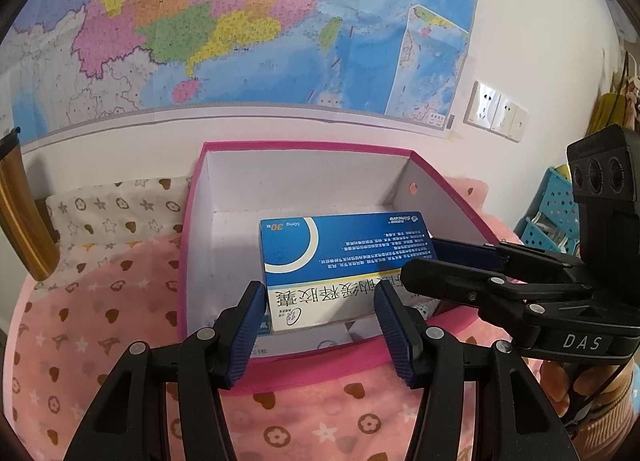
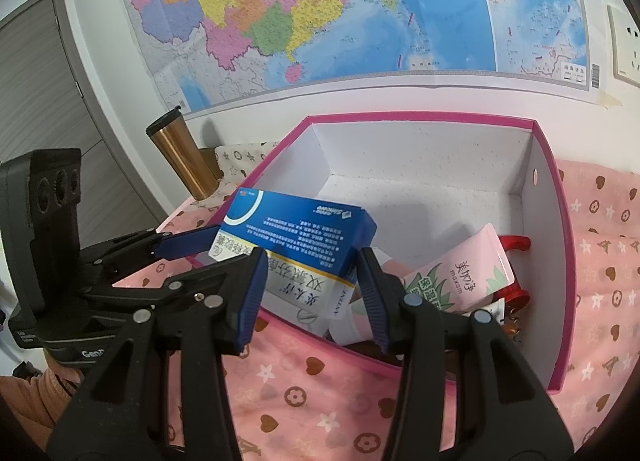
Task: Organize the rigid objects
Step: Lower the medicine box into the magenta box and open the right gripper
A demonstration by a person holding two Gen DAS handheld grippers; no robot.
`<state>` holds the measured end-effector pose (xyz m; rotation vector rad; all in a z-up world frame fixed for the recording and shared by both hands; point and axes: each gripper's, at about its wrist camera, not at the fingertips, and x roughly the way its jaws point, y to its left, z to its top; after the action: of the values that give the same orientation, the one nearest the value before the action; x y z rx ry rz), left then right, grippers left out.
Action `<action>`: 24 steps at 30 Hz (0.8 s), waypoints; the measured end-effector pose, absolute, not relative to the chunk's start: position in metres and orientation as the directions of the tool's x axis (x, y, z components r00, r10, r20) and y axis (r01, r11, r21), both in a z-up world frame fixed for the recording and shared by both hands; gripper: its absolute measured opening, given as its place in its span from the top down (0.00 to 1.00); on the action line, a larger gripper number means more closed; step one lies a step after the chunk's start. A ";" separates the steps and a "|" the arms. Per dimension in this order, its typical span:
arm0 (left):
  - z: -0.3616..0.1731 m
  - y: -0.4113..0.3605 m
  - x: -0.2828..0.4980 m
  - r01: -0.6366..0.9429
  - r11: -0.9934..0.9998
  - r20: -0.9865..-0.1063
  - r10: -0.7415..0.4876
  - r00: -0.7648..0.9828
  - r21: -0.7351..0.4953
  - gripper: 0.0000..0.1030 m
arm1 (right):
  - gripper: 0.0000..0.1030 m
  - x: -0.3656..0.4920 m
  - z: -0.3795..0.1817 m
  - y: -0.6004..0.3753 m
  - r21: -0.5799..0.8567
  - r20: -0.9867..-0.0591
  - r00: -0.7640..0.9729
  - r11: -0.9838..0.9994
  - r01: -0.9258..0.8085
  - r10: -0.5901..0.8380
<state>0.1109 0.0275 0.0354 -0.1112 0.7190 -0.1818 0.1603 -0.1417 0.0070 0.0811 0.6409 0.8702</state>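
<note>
A blue and white medicine box (image 1: 340, 265) sits tilted inside the pink storage box (image 1: 304, 365), over its near wall. My left gripper (image 1: 320, 325) has its blue pads on both sides of the medicine box. My right gripper (image 2: 310, 293) also has its pads on both sides of that box (image 2: 296, 237), from the other side. In the right wrist view a pink tube (image 2: 464, 269), a white carton and a red item (image 2: 516, 243) lie in the pink box (image 2: 560, 261).
The pink box stands on a pink patterned cloth (image 1: 100, 321). A gold tumbler (image 2: 182, 153) stands at the back left by the wall. A blue perforated basket (image 1: 556, 213) stands to the right. A map and wall sockets (image 1: 496, 109) are behind.
</note>
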 end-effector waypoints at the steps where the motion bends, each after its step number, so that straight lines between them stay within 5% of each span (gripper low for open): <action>1: 0.035 0.028 0.111 0.127 0.978 -0.644 -0.204 0.737 -0.164 0.45 | 0.52 0.160 0.007 -0.142 0.318 -0.491 0.472 0.655 -0.686 0.732; 24: 0.027 0.030 0.117 0.112 0.978 -0.664 -0.202 0.719 -0.177 0.45 | 0.52 0.163 0.004 -0.139 0.322 -0.507 0.460 0.655 -0.684 0.729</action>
<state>0.1171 0.0302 0.0269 -0.1272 0.7483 -0.1742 0.1632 -0.1389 0.0036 0.0758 0.6611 0.8708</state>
